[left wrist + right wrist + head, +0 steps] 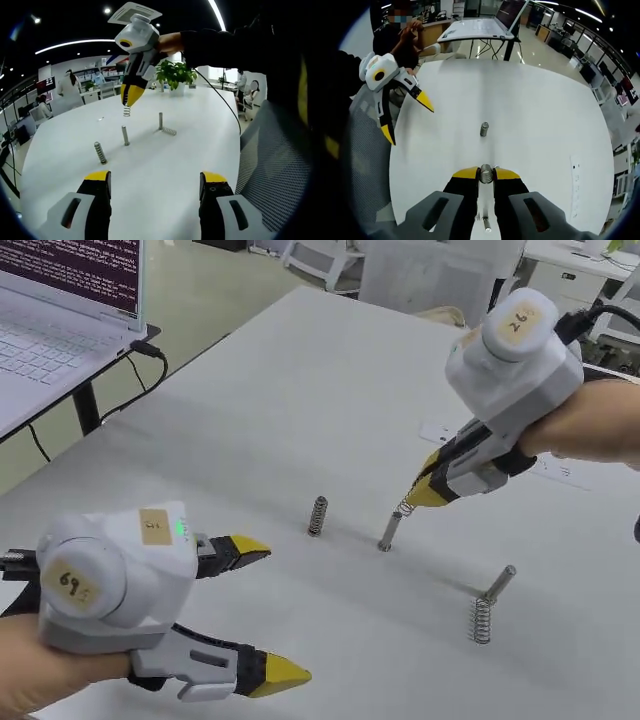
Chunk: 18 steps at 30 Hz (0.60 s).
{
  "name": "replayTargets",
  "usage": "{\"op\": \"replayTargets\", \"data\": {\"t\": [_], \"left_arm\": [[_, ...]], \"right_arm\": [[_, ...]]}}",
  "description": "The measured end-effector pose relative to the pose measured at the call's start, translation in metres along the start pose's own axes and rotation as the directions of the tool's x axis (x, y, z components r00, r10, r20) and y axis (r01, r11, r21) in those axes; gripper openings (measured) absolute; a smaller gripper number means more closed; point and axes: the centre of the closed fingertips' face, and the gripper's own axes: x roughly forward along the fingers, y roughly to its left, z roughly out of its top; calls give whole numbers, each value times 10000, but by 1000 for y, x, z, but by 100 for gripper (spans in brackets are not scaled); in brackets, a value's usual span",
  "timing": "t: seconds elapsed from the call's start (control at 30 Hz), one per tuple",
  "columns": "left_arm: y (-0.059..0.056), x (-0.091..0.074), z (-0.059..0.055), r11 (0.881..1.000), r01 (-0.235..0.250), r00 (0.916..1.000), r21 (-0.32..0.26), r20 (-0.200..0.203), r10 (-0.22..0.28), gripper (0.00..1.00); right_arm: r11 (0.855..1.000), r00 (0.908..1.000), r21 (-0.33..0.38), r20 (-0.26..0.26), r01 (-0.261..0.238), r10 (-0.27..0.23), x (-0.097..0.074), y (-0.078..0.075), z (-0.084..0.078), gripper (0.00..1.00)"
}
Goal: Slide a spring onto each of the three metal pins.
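Right gripper [425,495] pinched on small silver coil spring [486,174] just above bare silver metal pin [389,531] mid white worktop [300,390], left gripper [285,612] spread, empty, near left; spring looks light, squashy, prone to pop out, so hold mid-coil lightly, bottom end free.

Left gripper [288,613] and right gripper [412,502] are white, yellow-tipped, labelled perhaps 69, 26.

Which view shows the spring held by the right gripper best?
Right gripper view: the spring sits close up, clamped between the jaws. Head view shows it small by a pin; left gripper view, tiny, distant.
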Motion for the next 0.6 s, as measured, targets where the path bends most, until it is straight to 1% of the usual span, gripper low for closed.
{"op": "replayTargets", "data": {"t": [0.13,0.2,0.33,0.6], "left_arm": [[-1,1,-1,10000,-47,10000,-58,-28,47,68],[-1,1,-3,10000,-68,10000,-71,-63,68,68],[1,0,-1,9998,-134,9999,-118,13,134,68],[3,0,0,9997,-165,9999,-163,27,166,68]], "right_arm": [[10000,10000,75,-66,66,-65,5,-6,0,8],[9999,9999,167,-160,38,-36,7,-9,-3,8],[9994,9993,346,-377,-14,27,14,-14,-9,8],[9985,9988,534,-463,-122,147,24,-17,-9,8]]}}
